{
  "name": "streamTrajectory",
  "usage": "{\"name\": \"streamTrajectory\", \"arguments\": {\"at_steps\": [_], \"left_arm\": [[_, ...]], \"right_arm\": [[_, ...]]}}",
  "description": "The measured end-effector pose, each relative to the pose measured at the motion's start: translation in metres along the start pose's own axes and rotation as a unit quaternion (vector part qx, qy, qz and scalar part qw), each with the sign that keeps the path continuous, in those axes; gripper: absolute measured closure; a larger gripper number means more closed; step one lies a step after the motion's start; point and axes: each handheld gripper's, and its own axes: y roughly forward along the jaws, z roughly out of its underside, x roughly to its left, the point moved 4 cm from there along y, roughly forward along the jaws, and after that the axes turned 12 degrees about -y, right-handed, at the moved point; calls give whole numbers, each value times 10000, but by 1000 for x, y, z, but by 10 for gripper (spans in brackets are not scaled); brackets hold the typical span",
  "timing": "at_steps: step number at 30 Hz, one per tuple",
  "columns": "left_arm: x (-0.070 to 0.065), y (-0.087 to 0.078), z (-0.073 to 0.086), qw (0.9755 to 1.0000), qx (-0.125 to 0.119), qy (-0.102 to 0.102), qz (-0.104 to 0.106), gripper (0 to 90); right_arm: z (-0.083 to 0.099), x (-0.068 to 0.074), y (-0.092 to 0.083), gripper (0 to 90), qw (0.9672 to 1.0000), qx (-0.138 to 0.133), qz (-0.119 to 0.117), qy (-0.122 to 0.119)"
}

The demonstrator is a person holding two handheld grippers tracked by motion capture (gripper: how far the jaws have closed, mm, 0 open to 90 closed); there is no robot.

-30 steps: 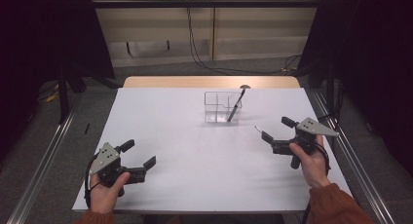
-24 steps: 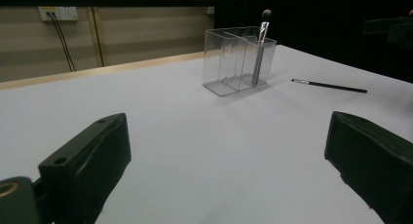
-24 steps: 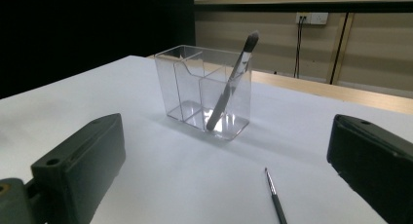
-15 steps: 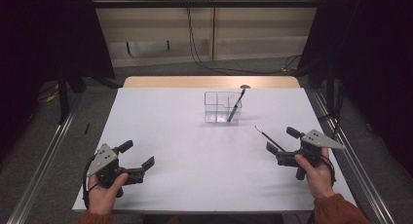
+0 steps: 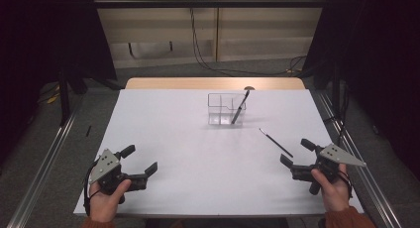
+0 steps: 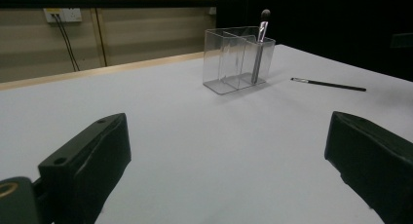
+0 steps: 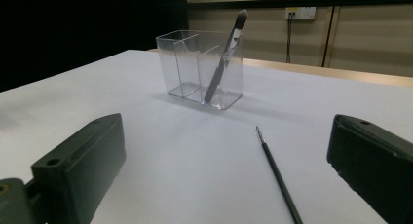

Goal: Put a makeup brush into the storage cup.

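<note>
While both grippers sit low at the near edge of the white table, the work in hand looks like loading brushes into the clear plastic two-compartment holder, which serves as landmark.

Holder stands upright toward the far middle of the table. One dark-tipped, silver-handled makeup brush already leans in the holder's right-hand compartment as the high view shows it, tip up and tilted rightward past the rim.

Thin black fine-tipped brush lies flat on the table, nearer than the holder and to its right, apart from it, tip pointing back toward the holder.

Right gripper: near and right of the holder, just beyond the thin brush's near end, not touching it. Jaws wide apart, nothing between them. In the right gripper view the thin black brush runs up the gap between the jaws toward the holder.

Left gripper: near and well left of the holder, jaws spread, empty, idle.

Judgement: step in hand is the approach for picking up the second brush. Next move calls for the right gripper to go forward and down, straddle the thin handle crosswise, and close squarely; the handle is slim and lies flat, so a shallow pinch may slip. Then lift, tip upright, drop into a compartment.
</note>
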Motion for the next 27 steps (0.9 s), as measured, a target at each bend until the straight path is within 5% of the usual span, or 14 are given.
{"name": "streamTrajectory", "arguments": {"at_steps": [27], "left_arm": [[-1, 5, -1, 9999, 48, 40, 159, 24]], "right_arm": [[-4, -2, 8, 8, 9999, 6, 84, 134]]}}
